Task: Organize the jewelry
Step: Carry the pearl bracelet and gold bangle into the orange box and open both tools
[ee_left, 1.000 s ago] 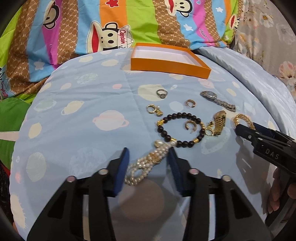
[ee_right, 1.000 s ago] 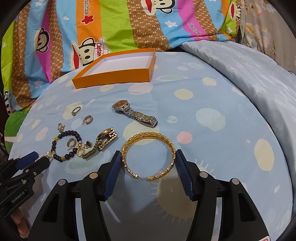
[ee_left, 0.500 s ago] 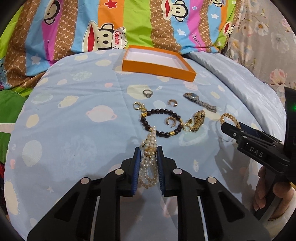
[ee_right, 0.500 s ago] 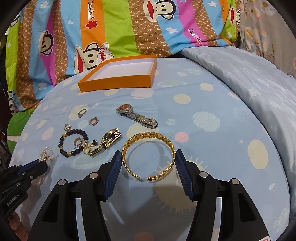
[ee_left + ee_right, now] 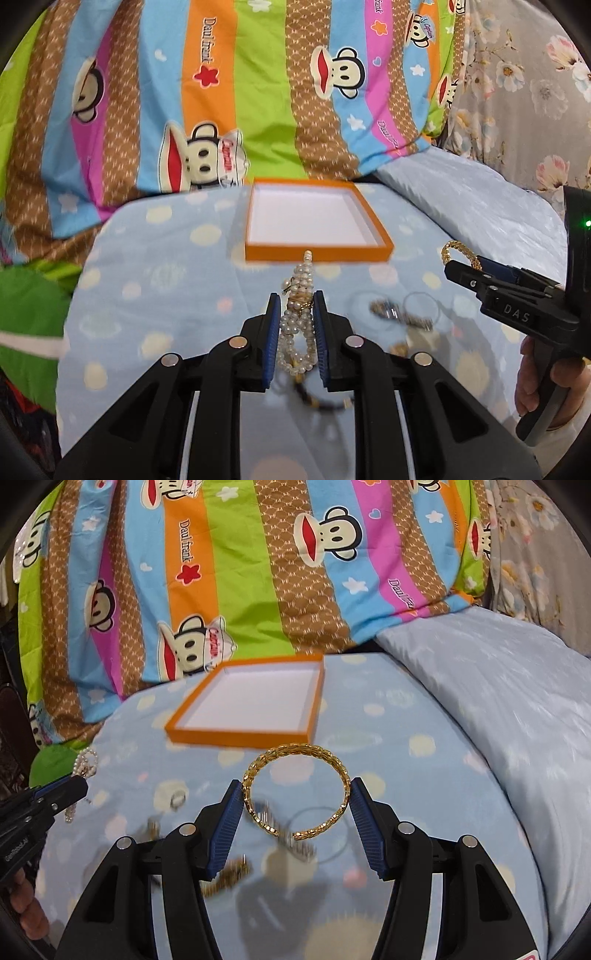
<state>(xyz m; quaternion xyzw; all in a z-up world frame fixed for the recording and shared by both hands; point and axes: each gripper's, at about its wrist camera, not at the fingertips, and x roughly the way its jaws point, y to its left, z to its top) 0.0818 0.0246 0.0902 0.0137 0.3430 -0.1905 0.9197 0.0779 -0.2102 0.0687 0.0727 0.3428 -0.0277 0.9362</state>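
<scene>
While gripped: pearls (image 5: 297, 325), bangle (image 5: 295, 792)

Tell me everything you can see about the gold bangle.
The gold bangle is an open ring of braided, shiny metal links, with a gap at its lower side. The right gripper clamps it between both blue pads, lifted above the blue sheet, just before the orange box. Nothing else touches it.
</scene>
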